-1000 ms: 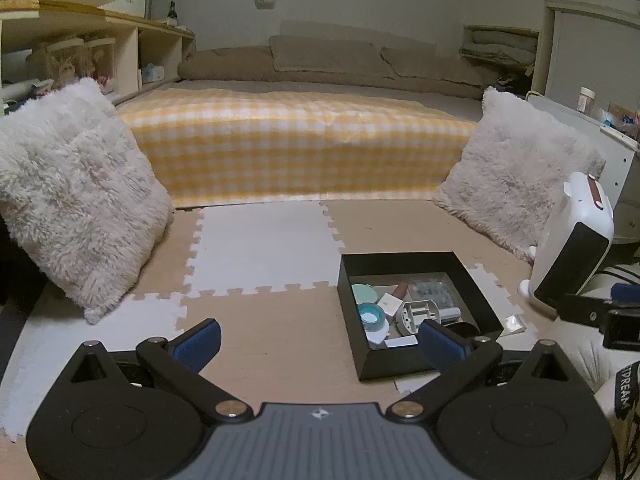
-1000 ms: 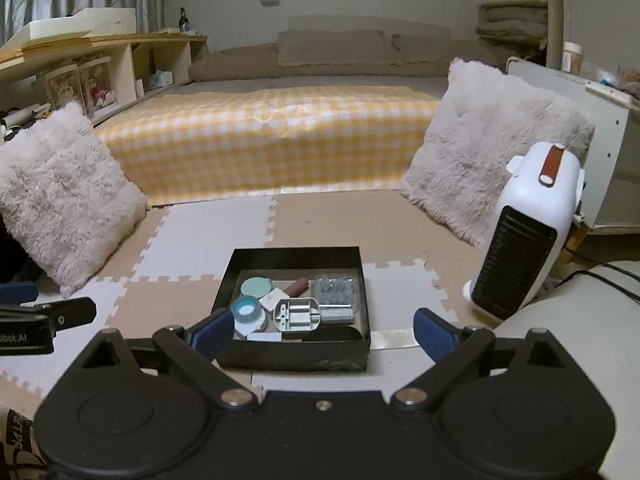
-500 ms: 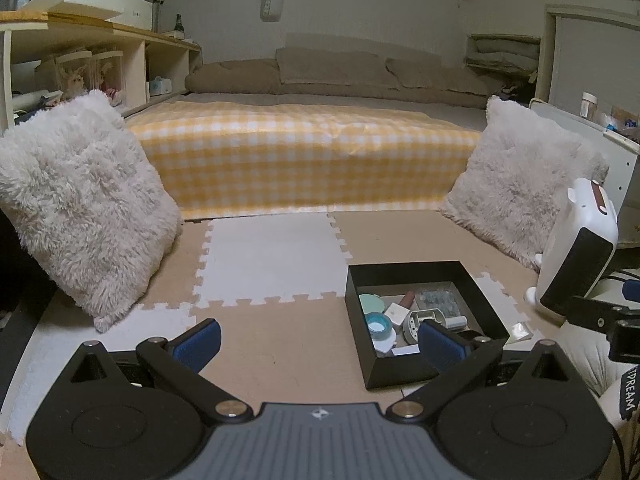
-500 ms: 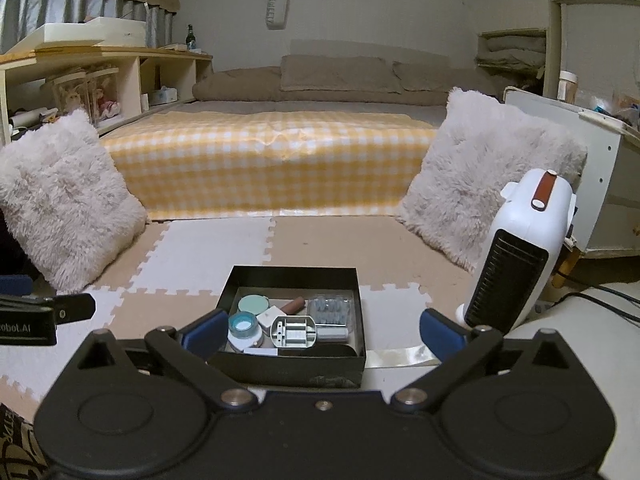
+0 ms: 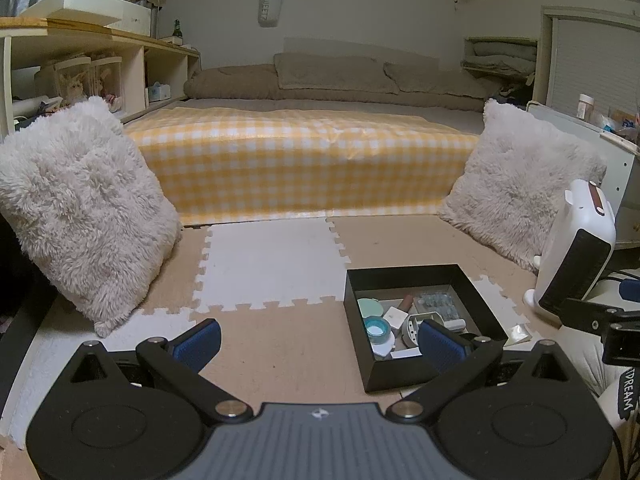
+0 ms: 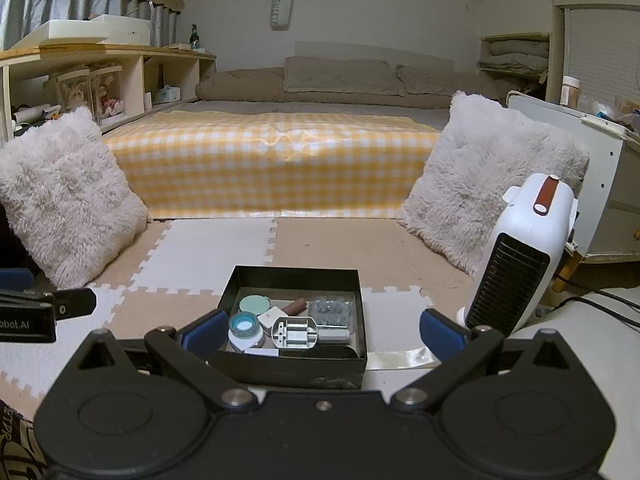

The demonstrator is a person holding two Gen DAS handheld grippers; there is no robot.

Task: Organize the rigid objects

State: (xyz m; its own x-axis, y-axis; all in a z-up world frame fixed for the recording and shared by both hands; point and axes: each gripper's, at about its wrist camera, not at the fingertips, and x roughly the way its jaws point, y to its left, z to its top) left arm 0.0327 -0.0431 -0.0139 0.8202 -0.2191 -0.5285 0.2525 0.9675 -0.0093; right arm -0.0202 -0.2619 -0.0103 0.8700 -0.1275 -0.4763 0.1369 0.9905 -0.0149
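Note:
A black open box sits on the foam floor mat. It holds several small items: a green round lid, a roll of blue tape, a white square piece, a brown stick, a grey plastic part and a clear blister pack. My left gripper is open and empty, left of the box. My right gripper is open and empty, raised in front of the box.
A white heater stands right of the box. Fluffy pillows lean at both sides. A yellow checked mattress lies behind. Shelves line the left wall. A cable runs at the right.
Both grippers have tilted up and drawn back a little, so the box sits lower in view and more of the room shows. Both stay open and empty.

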